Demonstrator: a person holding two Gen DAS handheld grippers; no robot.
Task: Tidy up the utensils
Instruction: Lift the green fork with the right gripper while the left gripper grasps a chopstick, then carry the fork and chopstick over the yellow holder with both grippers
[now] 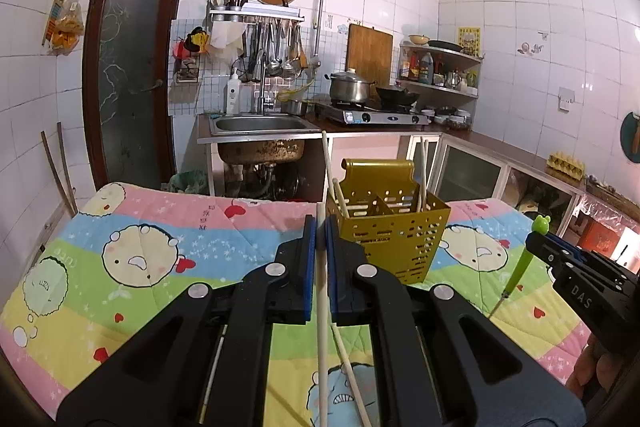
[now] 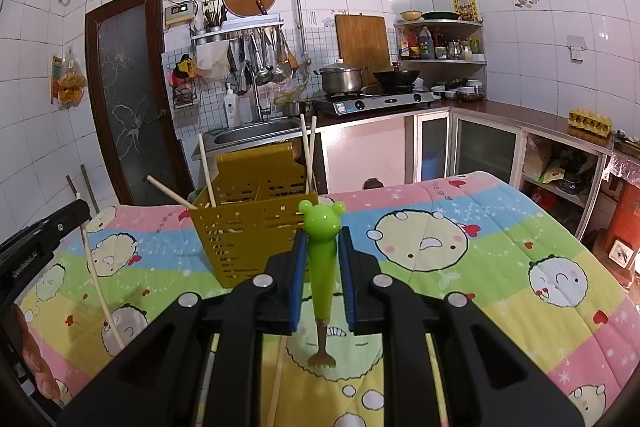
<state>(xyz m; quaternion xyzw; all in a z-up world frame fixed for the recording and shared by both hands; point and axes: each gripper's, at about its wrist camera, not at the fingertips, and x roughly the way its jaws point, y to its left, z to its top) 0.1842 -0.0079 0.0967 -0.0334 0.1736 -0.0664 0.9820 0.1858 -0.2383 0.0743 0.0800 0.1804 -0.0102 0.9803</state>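
A gold perforated utensil holder (image 1: 390, 237) stands on the cartoon-print quilt (image 1: 140, 259) with several pale chopsticks (image 1: 422, 173) upright in it. My left gripper (image 1: 320, 221) is shut on one pale chopstick (image 1: 321, 327), held just left of the holder. At the right edge of that view, my right gripper (image 1: 538, 241) grips a green frog-headed fork (image 1: 522, 263). In the right wrist view the right gripper (image 2: 323, 241) is shut on the fork's green handle (image 2: 321, 267), tines down, in front of the holder (image 2: 244, 247). The left gripper (image 2: 80, 209) with its chopstick (image 2: 98, 283) shows at the left.
A loose chopstick (image 1: 352, 371) lies on the quilt under the left gripper, and another chopstick (image 2: 278, 379) under the right one. Behind the table are a sink (image 1: 260, 125), a stove with pots (image 1: 372, 115), a counter with cabinets and a dark door (image 1: 128, 75).
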